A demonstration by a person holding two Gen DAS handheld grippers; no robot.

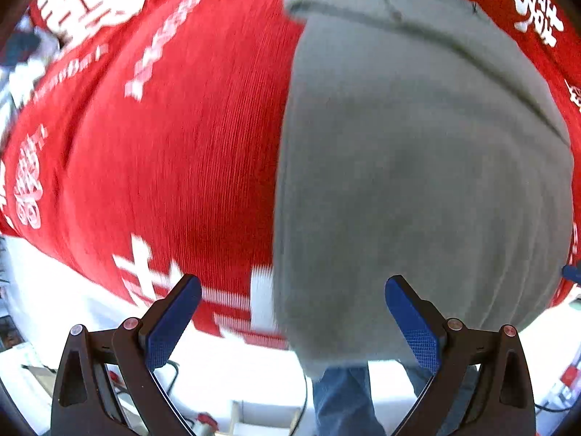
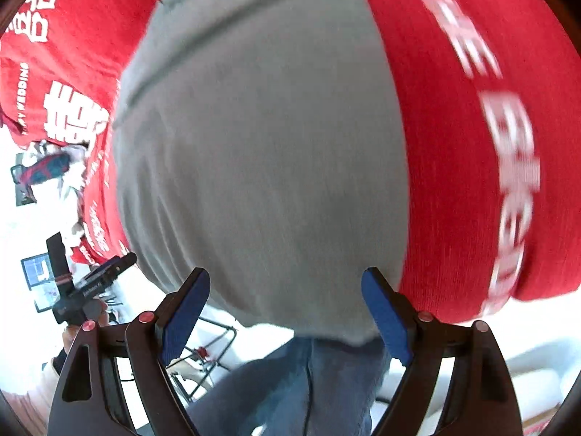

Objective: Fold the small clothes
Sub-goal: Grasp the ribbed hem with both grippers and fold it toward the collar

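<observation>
- Left gripper (image 1: 293,312) is hovering with fingers spread, holding nothing.
- Right gripper (image 2: 286,305) is likewise gaping, unloaded.
- Grey garment (image 1: 417,167) is lying on red cloth (image 1: 174,138).

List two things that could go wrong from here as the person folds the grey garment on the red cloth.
1. The grey knit garment overhangs the table's near edge, so it could slide off.
2. The left gripper and right gripper are both open, holding nothing; closing low could also pinch the red printed tablecloth and drag it along.
</observation>
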